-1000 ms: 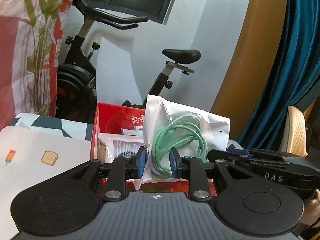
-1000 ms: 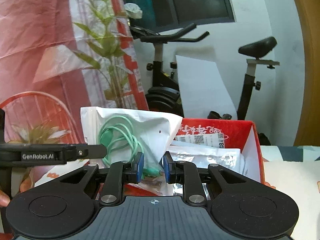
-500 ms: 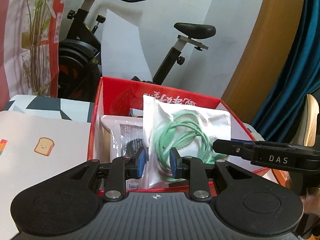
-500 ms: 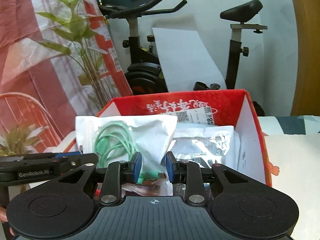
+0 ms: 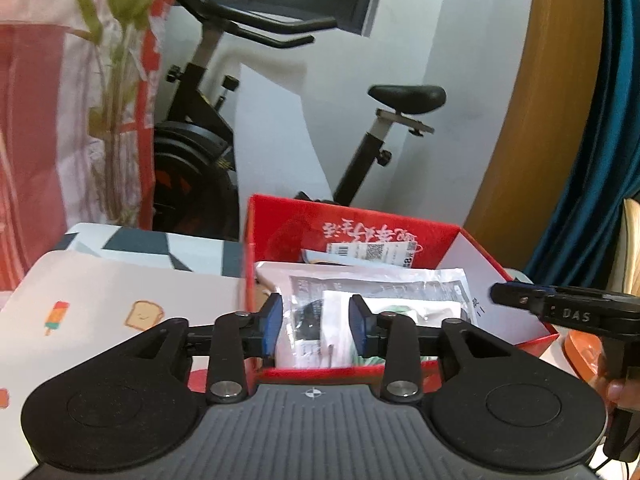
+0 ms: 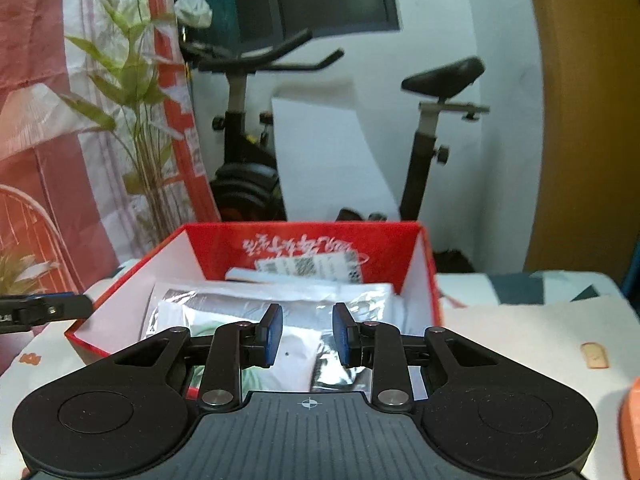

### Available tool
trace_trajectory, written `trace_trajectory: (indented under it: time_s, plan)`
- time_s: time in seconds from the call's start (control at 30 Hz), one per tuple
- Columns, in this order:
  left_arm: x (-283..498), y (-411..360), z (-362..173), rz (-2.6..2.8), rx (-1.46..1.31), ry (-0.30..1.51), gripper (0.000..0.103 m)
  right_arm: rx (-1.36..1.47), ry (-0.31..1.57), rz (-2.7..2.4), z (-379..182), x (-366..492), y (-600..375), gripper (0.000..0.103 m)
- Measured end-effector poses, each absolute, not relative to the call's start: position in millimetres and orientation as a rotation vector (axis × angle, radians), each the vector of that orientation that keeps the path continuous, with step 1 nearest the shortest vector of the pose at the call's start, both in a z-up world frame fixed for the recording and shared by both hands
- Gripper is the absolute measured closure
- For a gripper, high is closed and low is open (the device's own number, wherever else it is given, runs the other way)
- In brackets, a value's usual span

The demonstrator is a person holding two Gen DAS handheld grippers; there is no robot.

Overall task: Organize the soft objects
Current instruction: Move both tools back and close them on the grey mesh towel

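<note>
Here, the left tongs hang over the near edge of the red box, their jaws opening with nothing pressed between the blue pads; the white bag with the green cable lies flat inside the box, on top of a clear packet; the right tongs stand narrowly apart above the same bag, gripping nothing; the box sits on the desk, beside a printed mat.
</note>
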State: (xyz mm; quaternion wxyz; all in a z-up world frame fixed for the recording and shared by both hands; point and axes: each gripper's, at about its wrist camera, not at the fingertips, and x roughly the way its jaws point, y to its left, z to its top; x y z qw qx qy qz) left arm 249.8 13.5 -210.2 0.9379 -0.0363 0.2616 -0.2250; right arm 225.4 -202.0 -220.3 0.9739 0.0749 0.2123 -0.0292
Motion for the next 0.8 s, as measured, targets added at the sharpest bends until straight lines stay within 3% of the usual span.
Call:
trace_trajectory:
  time_s: [0.1, 0.37, 0.63, 0.73, 0.8]
  plan:
    - [239.7, 24.1, -208.4, -0.434, -0.090, 0.521, 0.050, 0.137, 0.397, -0.076, -221.1, 207.1, -205.1, 0.077]
    - [223.8, 45.0, -225.6, -0.378, -0.115, 0.569, 0.050, 0.102, 0.367, -0.096, -234.6, 159.5, -207.8, 0.076]
    - [220.1, 52.8, -261.5, -0.342, -0.145, 0.671, 0.045, 0.158, 0.473, -0.103, -275.9, 142.5, -211.6, 0.070]
    - [219.8, 51.7, -272.7, -0.338, -0.159, 0.704, 0.041, 0.190, 0.513, -0.100, -292.5, 143.3, -212.0, 0.057]
    - [222.4, 51.0, -279.1, -0.332, -0.166, 0.720, 0.039, 0.204, 0.531, -0.089, -300.3, 146.1, -212.3, 0.042]
